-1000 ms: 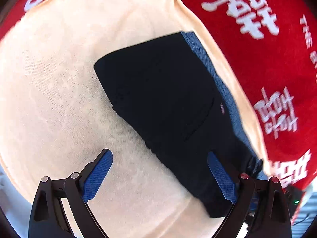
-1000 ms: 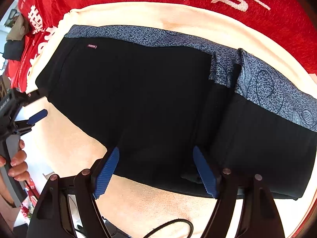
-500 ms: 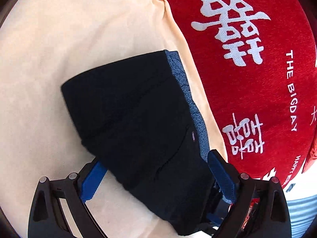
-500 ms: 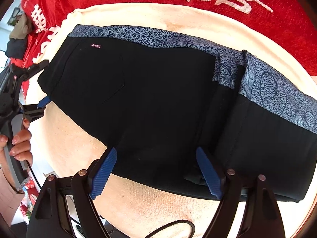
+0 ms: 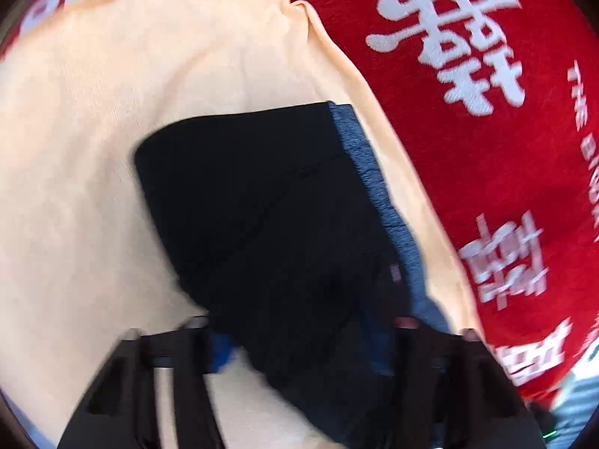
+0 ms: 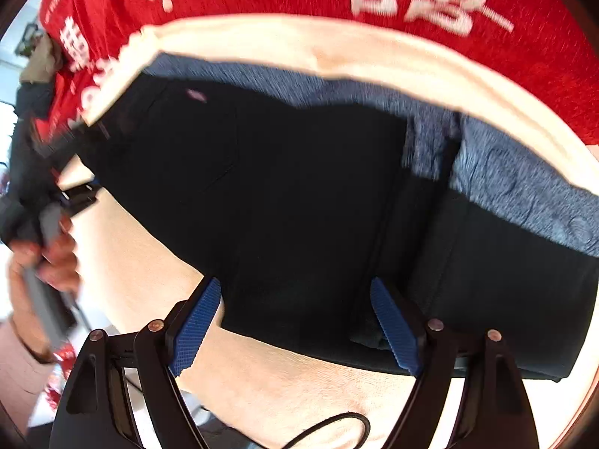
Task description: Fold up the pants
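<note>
Left gripper (image 5: 295, 340) is closing its jaws around the near corner of the black pants (image 5: 269, 232); in the blurred left wrist view the dark cloth fills the gap between the blue pads (image 5: 221, 348), though whether the pads already press on it cannot be told for sure. From the right wrist view this gripper sits at the far left end of the pants, gripped by a person's hand (image 6: 45, 258).

Right gripper (image 6: 295, 325) stands with its jaws wide apart, both blue pads clear of each other and nothing clamped between them. It hangs over the near edge of the pants, with the black cloth lying below and between its fingers; I cannot tell whether the fingertips touch the cloth.

Pants lie flat on a cream cloth (image 6: 299, 385), stretched from left to right in the right wrist view, with a grey-blue patterned waistband (image 6: 524, 183) along the far edge and a small pink label (image 6: 194, 94) near the far left end. Under the cream cloth lies a red cloth with white lettering (image 5: 486, 149), showing past the far edge. A black cable (image 6: 337, 426) curls at the near edge beneath the right gripper.
</note>
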A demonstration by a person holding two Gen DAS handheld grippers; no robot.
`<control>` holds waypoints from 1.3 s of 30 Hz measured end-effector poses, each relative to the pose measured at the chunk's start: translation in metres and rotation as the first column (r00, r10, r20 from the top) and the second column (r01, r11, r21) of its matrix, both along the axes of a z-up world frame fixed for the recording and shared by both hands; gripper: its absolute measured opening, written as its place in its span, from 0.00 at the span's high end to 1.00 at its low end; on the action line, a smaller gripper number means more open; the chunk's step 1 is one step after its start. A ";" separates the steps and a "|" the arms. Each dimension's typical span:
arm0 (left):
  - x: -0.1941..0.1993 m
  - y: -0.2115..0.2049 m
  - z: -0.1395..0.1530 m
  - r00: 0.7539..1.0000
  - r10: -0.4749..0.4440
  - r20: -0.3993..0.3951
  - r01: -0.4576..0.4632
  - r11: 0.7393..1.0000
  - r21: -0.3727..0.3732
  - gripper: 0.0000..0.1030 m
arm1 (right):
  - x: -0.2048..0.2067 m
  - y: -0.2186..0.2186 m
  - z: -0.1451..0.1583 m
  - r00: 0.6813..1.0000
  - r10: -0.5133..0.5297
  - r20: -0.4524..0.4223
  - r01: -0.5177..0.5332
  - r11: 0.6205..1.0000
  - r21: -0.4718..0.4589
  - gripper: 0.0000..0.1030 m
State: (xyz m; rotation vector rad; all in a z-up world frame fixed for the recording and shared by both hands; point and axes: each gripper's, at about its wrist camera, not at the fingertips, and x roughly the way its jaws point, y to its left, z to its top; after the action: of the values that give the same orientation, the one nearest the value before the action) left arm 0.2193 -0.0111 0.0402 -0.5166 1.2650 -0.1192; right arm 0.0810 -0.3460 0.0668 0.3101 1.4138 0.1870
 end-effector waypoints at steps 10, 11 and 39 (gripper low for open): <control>-0.037 -0.087 0.041 0.858 -0.479 0.185 0.321 0.782 0.535 0.67 | 0.104 0.017 0.069 0.997 0.074 0.017 -0.076 0.969 0.234 0.17; -0.038 -0.089 0.040 0.851 -0.491 0.185 0.326 0.771 0.547 0.67 | 0.125 0.033 0.071 0.994 0.113 -0.007 -0.107 0.956 0.271 0.17; -0.071 -0.149 0.107 0.703 -0.663 0.256 0.463 0.700 0.543 0.67 | 0.132 0.075 0.097 0.975 0.221 0.025 -0.213 0.896 0.390 0.78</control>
State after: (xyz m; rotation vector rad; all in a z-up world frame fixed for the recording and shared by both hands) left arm 0.1486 -0.1601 0.1475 0.3296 0.9202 -0.4491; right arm 0.2125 -0.2709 0.1643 0.4828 1.4242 0.6580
